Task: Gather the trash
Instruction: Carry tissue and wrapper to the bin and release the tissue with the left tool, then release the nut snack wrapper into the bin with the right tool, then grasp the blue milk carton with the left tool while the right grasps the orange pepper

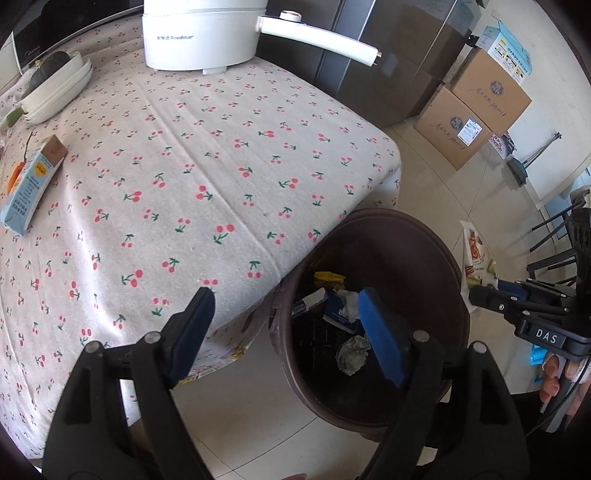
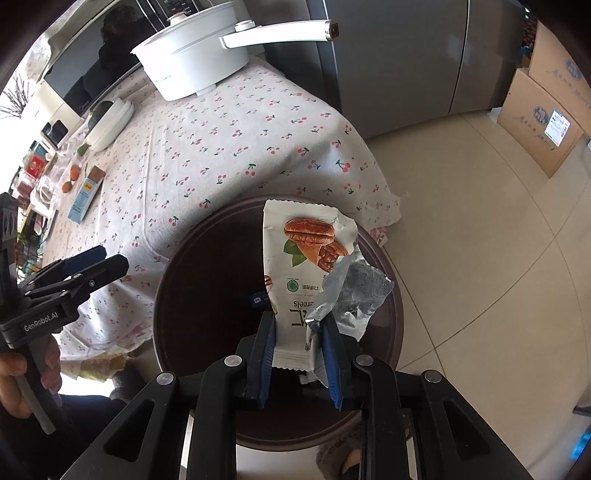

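Crinkled foil-lined pecan wrapper (image 2: 310,273) between right gripper (image 2: 301,354) fingers, apparently pinched.

Left tool (image 1: 286,308) gapes empty; right tool (image 2: 300,334) clamped.

Cherry-print table (image 1: 207,155): pot (image 1: 199,33), carton (image 1: 31,184)
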{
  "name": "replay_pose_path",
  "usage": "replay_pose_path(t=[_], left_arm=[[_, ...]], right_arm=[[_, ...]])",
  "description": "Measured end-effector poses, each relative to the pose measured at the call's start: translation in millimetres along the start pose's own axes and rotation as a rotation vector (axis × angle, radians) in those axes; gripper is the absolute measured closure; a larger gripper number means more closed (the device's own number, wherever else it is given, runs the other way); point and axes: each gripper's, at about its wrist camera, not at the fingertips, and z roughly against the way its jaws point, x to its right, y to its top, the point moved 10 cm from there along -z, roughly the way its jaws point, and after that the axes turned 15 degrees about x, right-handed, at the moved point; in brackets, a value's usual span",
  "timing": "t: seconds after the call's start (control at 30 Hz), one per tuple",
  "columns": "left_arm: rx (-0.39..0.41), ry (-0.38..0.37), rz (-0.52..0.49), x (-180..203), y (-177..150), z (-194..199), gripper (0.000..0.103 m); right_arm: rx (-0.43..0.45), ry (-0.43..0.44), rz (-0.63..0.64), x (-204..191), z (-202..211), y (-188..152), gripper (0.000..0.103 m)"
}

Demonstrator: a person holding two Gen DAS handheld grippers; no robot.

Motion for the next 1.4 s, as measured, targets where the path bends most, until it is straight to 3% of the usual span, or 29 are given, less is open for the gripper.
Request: replay_pose_path(t=[0.03,0.1,0.13,0.47,1.03,1.4], left_arm=[[0.003,0.005,0.005,-2.9,0.6,2.0,0.022],[0.01,0.017,0.018,-10.2,0.0,6.6,0.021],[0.011,0.024,0.026,-14.6,-0.4,8.8,0.021],[0.037,0.088,0.121,-70.1,1.3,38.2,0.02],[0.085,0.199,0.283,-171.4,-9.2,90.9,0.02],[0.074,0.268,0.438,-262.3,-15.8,110.3,0.02]], right_arm=[[0.004,-0.005,-0.003,-0.1,0.2,0.7,0.069],[0.006,-0.025,-0.023,1.6,0.5,1.8,0.035],[0.011,-0.034,-0.035,2.4,0.9,3.5,0.032],[-0.009,-0.022,-0.04,-19.6,-13.1,15.5,0.028],[-0.013,0.081,0.07,-140.7,-44.2,39.9,0.025],[-0.049,0.152,0.091,-209.0,-74.7,48.6,0.024]])
